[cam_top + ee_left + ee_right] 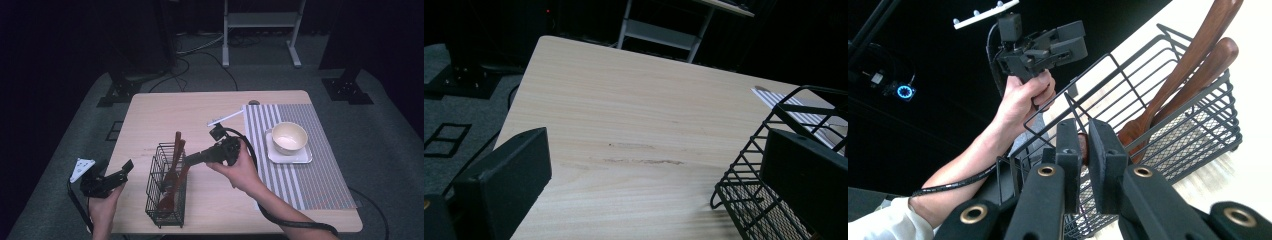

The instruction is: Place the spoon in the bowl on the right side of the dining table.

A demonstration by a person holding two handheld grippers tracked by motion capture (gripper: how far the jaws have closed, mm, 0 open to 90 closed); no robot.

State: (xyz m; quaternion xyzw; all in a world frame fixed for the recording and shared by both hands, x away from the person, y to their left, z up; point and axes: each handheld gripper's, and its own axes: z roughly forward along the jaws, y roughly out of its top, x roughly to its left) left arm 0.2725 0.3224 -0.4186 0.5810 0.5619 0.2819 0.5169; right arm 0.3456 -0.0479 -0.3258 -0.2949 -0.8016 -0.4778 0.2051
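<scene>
Low in the right gripper view, the right tool [1082,150] has its jaws pressed almost together on the thin handle of a wooden utensil [1083,146] — a sliver of brown wood shows in the narrow gap between the pads. In the high view that tool [190,159] sits mid-frame, reaching leftward over the wire basket [167,185], which stands near the lower-left centre of the desk [200,107].

The step in hand looks like drawing one utensil out of the basket. To do it well, lift along the line of the handle rather than sideways, so it slides past the other wooden utensils [1198,65] leaning toward the upper right of that view instead of levering them against the rim. Keep the pinch firm; a slim, smooth handle can swivel between flat pads.

The basket is light, and I judge it may ride up or tip with the pull. The left tool [122,172], at the lower left of the high view with its jaws spread and nothing between them, hangs just off the desk edge beside the basket — well placed to steady its wall if it shifts.

Farther off, at right of the high view, a bowl [289,137] on a white plate [290,156] rests on a striped mat [300,175].
</scene>
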